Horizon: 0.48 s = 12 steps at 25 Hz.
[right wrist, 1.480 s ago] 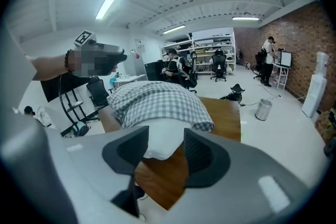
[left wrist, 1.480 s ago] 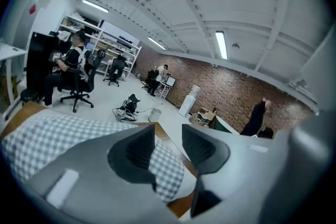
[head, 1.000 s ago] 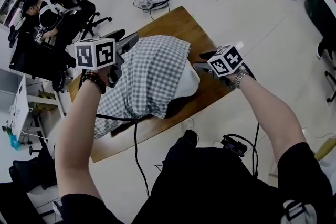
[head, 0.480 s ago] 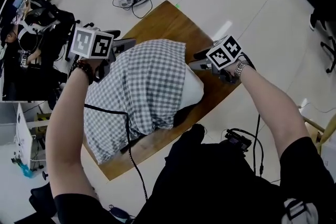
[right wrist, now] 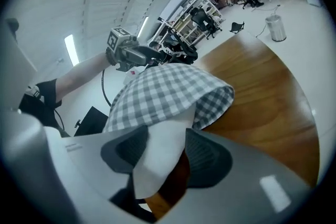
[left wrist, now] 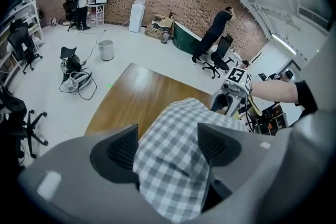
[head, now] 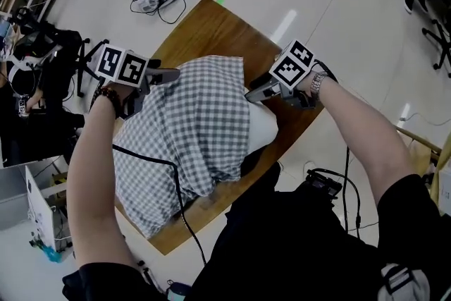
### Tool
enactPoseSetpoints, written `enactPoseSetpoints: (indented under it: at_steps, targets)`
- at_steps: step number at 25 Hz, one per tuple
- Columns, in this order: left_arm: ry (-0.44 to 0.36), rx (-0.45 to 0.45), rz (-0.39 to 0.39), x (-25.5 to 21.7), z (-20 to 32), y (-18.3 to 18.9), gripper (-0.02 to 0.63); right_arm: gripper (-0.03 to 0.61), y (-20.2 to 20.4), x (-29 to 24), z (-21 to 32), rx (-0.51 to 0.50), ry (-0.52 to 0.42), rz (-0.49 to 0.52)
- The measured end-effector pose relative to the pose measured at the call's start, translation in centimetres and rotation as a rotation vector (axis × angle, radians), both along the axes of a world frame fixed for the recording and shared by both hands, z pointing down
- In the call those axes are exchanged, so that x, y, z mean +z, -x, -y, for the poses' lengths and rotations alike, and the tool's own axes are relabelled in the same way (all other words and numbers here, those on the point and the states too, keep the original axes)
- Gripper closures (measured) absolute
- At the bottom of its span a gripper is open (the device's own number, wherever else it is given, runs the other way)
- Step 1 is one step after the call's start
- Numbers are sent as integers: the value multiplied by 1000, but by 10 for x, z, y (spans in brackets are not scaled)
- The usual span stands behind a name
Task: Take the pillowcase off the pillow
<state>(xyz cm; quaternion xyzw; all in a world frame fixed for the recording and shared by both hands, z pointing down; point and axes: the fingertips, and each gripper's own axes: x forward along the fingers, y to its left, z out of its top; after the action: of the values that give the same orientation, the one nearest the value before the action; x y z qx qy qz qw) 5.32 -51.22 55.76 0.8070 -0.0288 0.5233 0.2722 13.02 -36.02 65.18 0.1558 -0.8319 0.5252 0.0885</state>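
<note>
You're holding the L gripper point(head: 166, 74) wide at the checked pillowcase point(head: 190, 130), its jaws just been opening, cloth sitting loose btwn them. The R gripper point(head: 255, 91), jaws easing wider too, is pinching the pillow point(head: 262, 129) by its white corner on the table point(head: 211, 28)

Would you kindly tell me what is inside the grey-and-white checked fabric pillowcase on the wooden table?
A white pillow: one end pokes out of the checked pillowcase at its open side. The rest of it is covered by the checked fabric and cannot be seen.
</note>
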Motion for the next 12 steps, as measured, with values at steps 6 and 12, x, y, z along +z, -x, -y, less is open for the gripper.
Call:
enactPoseSetpoints:
  at_steps: [6,12]
  targets:
    - [126,-22,51,40,11,12,275,353,11,3,17,-24,44,43]
    - [140,-41,45,53,4,16,329,501,11,2,12,6,25,55]
